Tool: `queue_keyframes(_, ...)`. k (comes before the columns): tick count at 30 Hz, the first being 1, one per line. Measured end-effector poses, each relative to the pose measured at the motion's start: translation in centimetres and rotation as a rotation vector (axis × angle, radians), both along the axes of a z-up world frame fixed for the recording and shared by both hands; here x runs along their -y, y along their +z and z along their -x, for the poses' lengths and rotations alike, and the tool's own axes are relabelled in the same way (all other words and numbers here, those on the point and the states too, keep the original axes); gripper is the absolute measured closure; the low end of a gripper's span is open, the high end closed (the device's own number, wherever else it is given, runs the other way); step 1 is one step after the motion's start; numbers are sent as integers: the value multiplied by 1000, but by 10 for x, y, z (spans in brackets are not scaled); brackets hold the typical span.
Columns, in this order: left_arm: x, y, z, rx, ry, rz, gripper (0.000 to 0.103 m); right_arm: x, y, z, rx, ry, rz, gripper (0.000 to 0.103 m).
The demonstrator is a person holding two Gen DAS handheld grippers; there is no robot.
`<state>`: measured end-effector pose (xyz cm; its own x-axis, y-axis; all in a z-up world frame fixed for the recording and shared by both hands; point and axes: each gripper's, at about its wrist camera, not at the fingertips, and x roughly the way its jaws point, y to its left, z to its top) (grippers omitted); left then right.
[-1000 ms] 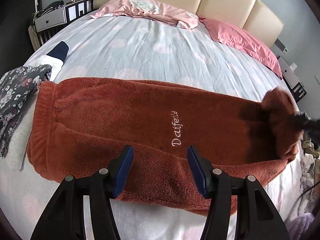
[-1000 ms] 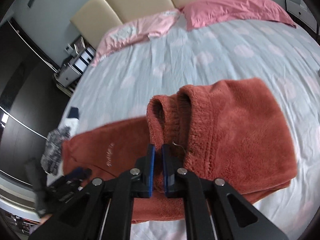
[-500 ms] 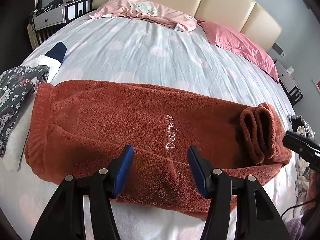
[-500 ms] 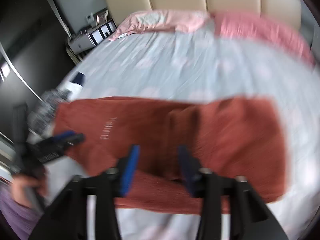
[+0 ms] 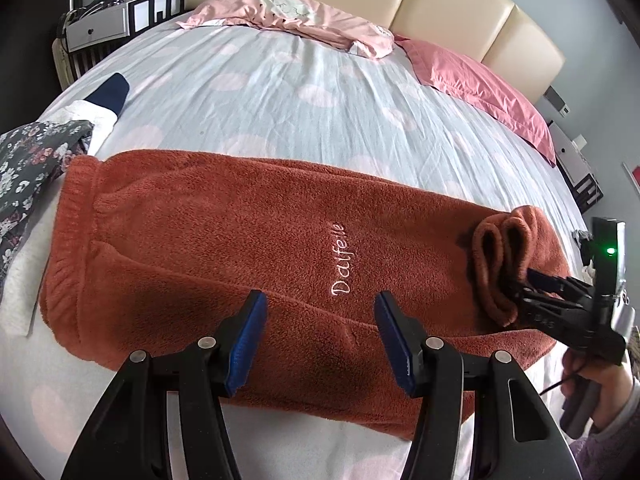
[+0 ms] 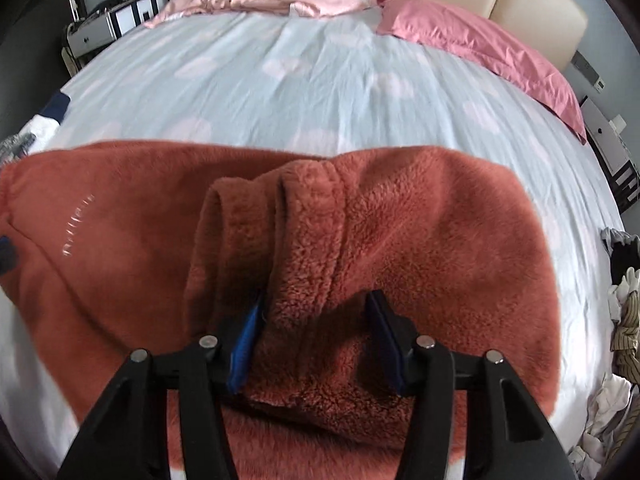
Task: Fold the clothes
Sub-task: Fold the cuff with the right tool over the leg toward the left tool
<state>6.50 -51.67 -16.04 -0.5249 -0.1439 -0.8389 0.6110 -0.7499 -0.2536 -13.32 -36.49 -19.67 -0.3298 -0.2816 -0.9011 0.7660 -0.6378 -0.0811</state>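
Right gripper [image 6: 314, 332] – jaws apart around the rust fleece trousers' [image 5: 224, 240] cuffs at three o'clock; left gripper [image 5: 320, 338] gapes empty above them.

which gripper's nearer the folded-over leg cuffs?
Right. The right gripper is open at the cuffs, one cuff between its pads. The left gripper hovers open near the embroidered lettering.

Trousers [image 5: 224, 232] across bed [image 5: 304, 92] (cuffs rightward), pillows [image 5: 480, 84] behind; floral cloth [image 5: 24, 164] at left

the bed [image 5: 304, 92] (pale blue sheet, pink blotches) carries rust fleece trousers [image 5: 224, 248], two pink pillows [image 5: 296, 16], and a floral garment [image 5: 24, 160].
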Motion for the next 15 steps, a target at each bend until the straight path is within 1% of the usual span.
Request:
queue_keyframes(2, -2, -3, 3, 11, -11, -7, 45, 0, -4, 3, 14, -5, 7, 62)
queue_keyframes(3, -3, -4, 4, 16, -14, -11, 45, -1, -5, 5, 31, -10, 15, 69)
queue_keyframes(4, -4, -5, 5, 22, -16, -15, 45, -3, -4, 7, 48, -15, 24, 73)
queue_keyframes(6, -6, -4, 5, 25, -18, -20, 45, -9, 4, 11, 74, -17, 51, 76)
queue_keyframes(8, -7, -2, 4, 20, -14, -21, 45, -13, 21, 10, 99, -7, 96, 78)
queue_keyframes(9, -7, -1, 4, 16, -12, -20, 45, -15, 29, 10, 111, -2, 118, 81)
queue_keyframes(15, -10, 3, 3, 17, -8, -20, 45, -27, 78, 7, 184, 27, 251, 81)
